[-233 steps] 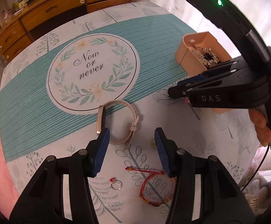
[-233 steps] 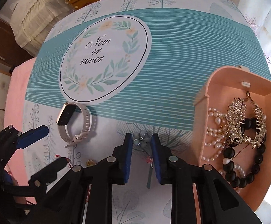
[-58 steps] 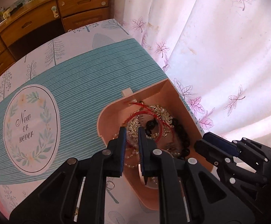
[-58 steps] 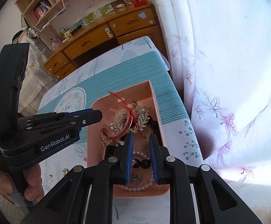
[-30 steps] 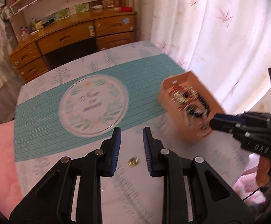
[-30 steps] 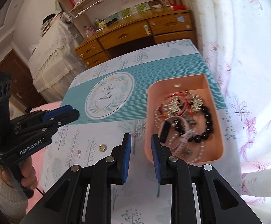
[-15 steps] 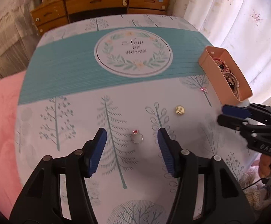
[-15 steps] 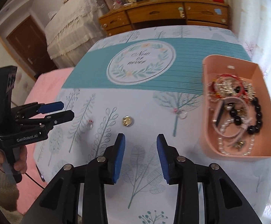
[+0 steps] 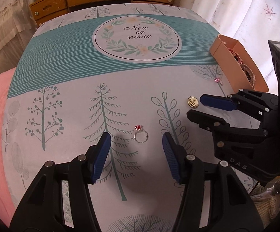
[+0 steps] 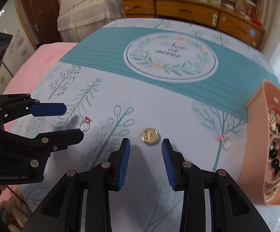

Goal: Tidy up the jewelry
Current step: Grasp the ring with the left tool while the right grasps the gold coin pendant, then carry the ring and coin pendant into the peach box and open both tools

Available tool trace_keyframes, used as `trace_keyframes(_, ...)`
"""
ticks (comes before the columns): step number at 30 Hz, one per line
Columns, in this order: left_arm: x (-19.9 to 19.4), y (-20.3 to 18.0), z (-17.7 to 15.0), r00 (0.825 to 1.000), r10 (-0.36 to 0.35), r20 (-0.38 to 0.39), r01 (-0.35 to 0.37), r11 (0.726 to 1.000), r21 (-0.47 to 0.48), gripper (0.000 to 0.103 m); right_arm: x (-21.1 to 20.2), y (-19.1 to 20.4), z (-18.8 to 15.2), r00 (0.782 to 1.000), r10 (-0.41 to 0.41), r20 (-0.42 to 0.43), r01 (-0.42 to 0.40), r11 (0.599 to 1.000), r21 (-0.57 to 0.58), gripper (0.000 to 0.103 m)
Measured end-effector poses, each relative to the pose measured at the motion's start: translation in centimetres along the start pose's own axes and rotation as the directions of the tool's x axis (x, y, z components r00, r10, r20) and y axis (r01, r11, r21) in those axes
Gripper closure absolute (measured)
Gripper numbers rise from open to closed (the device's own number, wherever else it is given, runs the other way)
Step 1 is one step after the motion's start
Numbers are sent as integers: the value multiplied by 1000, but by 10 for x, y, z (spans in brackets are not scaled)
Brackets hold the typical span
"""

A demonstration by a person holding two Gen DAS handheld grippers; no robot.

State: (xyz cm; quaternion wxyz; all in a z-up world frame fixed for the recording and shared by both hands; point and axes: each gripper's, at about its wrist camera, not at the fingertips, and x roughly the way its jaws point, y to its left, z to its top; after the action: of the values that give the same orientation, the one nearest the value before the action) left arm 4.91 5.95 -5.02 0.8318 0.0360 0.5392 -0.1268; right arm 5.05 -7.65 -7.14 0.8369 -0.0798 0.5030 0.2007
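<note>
Left gripper (image 9: 136,143): jaws spread wide, holding nothing; it hangs over the tablecloth (image 9: 66,100) with the silver ring lying between and just ahead of its blue pads (image 9: 101,152), touching neither.
Silver ring (image 9: 141,135): lies flat on the cloth, red stone toward the far-left side; in the right wrist view it sits between the left gripper's two tips (image 10: 85,125).
Right gripper (image 10: 145,150): jaws wide apart, empty; the gold disc lies on the cloth just ahead of the gap between its pads (image 10: 123,160).
Gold disc (image 10: 149,136): a small round gold piece with a ridged edge, flat on the cloth; from the left wrist view it sits just beside the right gripper's upper tip (image 9: 193,101).
Small pink-stone piece (image 10: 223,140): on the cloth near the tray's near wall, apart from both grippers; whether it is a ring is unclear.
Pink tray (image 9: 228,61): at the table's right edge, open on top.
Tray contents: a heap of jewellery with dark beads (image 10: 275,163), gold-toned pieces and a pale strap; single items are hard to tell apart.
</note>
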Motion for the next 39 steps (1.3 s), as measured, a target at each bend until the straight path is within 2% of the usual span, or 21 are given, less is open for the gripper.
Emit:
trace_keyframes(3, 3, -1, 2, 1000, -12, -1, 12, 1000, -2, 62, 2, 0, 2, 999, -30, 15, 30, 1000, -7, 84)
trace_keyframes(10, 14, -6, 8, 1000, -22, -18, 22, 1000, -12, 90, -12, -19, -1, 999, 28, 28, -30, 996, 82, 85)
trace_keyframes(11, 15, -7, 9, 1000, -19, -22, 19, 1000, -16, 92, -17, -22, -3, 999, 32, 34, -36, 995, 95, 85)
trace_keyframes(21, 16, -14, 11, 1000, 23, -12, -23, 1000, -6, 93, -83, -56, -38, 991, 50, 123, -74, 977, 199, 85)
trace_keyframes(22, 15, -14, 11, 1000, 22, -9, -22, 1000, -6, 103, -90, -61, -44, 990, 45, 131, -73, 973, 219, 85)
trace_keyframes(27, 2, -31, 20, 1000, -11, 5, 11, 1000, 28, 103, -127, -97, -68, 986, -5, 165, -47, 950, 308, 85)
trace_keyframes(32, -25, -66, 38, 996, -64, 61, 57, 992, 108, 103, -162, -139, -85, 973, -89, 213, -6, 912, 410, 85)
trace_keyframes(39, -57, -128, 91, 970, -215, 114, 186, 956, 225, 103, -187, -188, -91, 954, -178, 242, 34, 865, 501, 85)
